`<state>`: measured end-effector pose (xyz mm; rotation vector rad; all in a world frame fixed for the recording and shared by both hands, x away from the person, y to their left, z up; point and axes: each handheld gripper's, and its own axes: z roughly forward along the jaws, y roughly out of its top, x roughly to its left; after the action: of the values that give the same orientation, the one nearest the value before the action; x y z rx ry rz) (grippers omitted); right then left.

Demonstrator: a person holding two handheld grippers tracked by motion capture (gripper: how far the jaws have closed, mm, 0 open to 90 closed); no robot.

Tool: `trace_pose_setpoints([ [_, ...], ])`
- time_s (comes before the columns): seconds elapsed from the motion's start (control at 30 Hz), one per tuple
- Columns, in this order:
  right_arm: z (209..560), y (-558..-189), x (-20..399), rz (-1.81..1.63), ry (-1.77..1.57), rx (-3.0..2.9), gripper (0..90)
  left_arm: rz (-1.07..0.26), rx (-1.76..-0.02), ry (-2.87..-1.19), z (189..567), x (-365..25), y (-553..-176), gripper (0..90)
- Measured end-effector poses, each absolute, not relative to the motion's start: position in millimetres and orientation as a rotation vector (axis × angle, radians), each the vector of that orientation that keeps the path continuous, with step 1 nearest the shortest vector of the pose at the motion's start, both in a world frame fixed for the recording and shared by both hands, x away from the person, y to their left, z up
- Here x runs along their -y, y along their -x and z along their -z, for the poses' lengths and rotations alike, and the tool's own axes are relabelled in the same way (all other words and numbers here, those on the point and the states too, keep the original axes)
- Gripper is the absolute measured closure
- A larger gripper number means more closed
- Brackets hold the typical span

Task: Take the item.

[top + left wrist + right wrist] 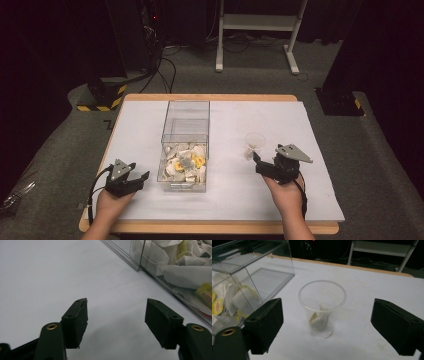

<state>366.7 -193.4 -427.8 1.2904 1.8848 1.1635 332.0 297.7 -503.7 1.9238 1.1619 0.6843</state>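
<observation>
A clear plastic box (186, 112) stands mid-table; its near compartment holds several white and yellow tea bags (186, 164), and the far one looks bare. My left gripper (140, 171) rests open on the white sheet just left of the box's near end. In the left gripper view the left gripper (116, 315) has nothing between its jaws, with the box wall (140, 262) and tea bags (185, 275) at the upper right. A clear cup (322, 296) with one tea bag (319, 318) inside stands upright just beyond my open right gripper (325, 315), apart from both pads. From above, the cup (254, 144) sits just beyond the right gripper (266, 154).
A white sheet (235, 195) covers the wooden table (210, 228). Beyond the far edge are a white stand (260, 22), floor cables and a yellow-and-black striped base (100, 102). In the right gripper view the box (262, 277) lies left of the cup.
</observation>
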Motion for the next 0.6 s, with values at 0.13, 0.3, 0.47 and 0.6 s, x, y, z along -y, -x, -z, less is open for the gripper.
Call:
trace_pose_setpoints([
  [0.13,443.2,-362.6,193.7,-1.146,-1.299,-1.921,9.0,-0.666,-1.141,-1.929,499.5,-297.7,-329.0,26.9],
  [0.3,465.0,-359.5,197.5,-1.108,-1.353,-1.959,9.1,-0.577,-1.103,-1.874,485.7,-298.6,-318.6,21.8],
  [0.47,481.0,-358.4,205.6,-1.067,-1.400,-1.975,9.1,-0.512,-1.018,-1.838,470.5,-297.6,-309.0,14.8],
  [0.6,482.3,-357.2,210.1,-1.066,-1.415,-1.960,9.1,-0.473,-0.950,-1.816,464.8,-293.6,-302.8,13.7],
])
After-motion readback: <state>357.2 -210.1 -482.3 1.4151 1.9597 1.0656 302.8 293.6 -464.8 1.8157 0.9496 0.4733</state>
